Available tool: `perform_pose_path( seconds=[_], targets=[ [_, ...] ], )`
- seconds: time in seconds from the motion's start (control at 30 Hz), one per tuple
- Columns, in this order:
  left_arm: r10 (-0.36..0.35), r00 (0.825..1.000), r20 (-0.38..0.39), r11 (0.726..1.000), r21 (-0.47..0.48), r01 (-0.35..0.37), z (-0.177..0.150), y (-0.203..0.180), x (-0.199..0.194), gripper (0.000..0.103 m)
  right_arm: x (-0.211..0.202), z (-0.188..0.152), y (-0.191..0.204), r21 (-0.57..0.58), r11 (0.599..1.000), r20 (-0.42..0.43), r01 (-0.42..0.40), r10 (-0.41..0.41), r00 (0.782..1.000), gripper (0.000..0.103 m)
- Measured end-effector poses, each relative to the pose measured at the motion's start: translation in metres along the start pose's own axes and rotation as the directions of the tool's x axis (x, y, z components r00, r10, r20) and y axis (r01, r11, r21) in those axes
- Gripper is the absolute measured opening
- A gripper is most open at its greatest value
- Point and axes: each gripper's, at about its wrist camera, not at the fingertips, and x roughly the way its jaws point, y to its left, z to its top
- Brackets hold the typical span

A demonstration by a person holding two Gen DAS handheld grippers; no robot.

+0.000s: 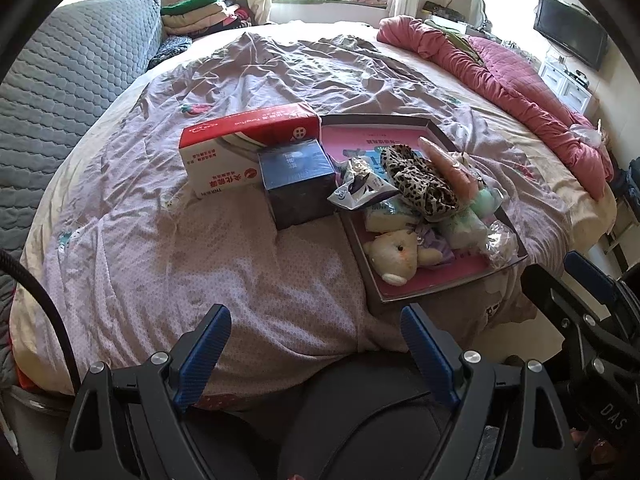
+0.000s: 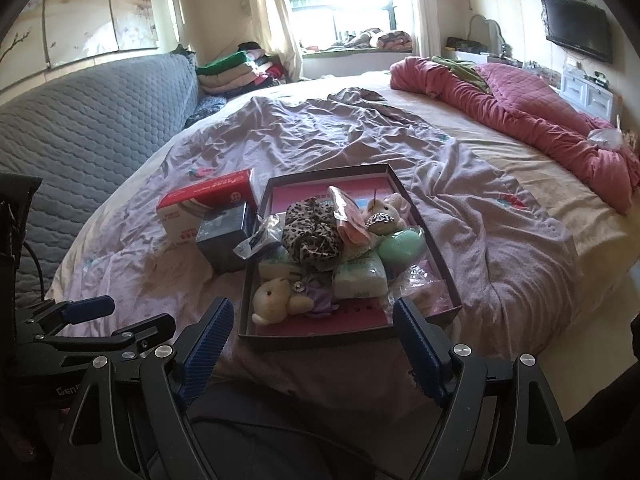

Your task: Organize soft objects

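Observation:
A shallow dark tray (image 1: pixel 440 286) (image 2: pixel 320 338) with a pink floor lies on the bed. It holds a leopard-print cloth (image 1: pixel 420 184) (image 2: pixel 312 232), a cream plush toy (image 1: pixel 394 254) (image 2: pixel 274 300), tissue packs (image 1: pixel 460 226) (image 2: pixel 360 280), a pale green soft piece (image 2: pixel 402 250) and a pink cloth (image 1: pixel 448 166). My left gripper (image 1: pixel 316 354) hovers open over the sheet, short of the tray. My right gripper (image 2: pixel 310 350) stands open at the tray's near edge. Nothing is between either pair of fingers.
Left of the tray sit a red-and-white carton (image 1: pixel 240 144) (image 2: pixel 204 204) and a dark blue box (image 1: pixel 298 184) (image 2: pixel 224 236). A foil packet (image 1: pixel 360 190) rests on the tray's left rim. A pink quilt (image 1: pixel 500 76) lies along the bed's right side; a grey padded headboard (image 1: pixel 60 92) stands left.

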Motion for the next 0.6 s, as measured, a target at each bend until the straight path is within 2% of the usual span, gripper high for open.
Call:
perform_pose_path(
  seconds=[0.6],
  targets=[
    [0.010,1.000,0.004,1.000,0.002,-0.010,-0.0005,0.0010,0.0008,0.086,-0.0018,0.0009,0.0001,-0.013,1.000,0.012,0.007,-0.007,1.000,0.083]
  ],
)
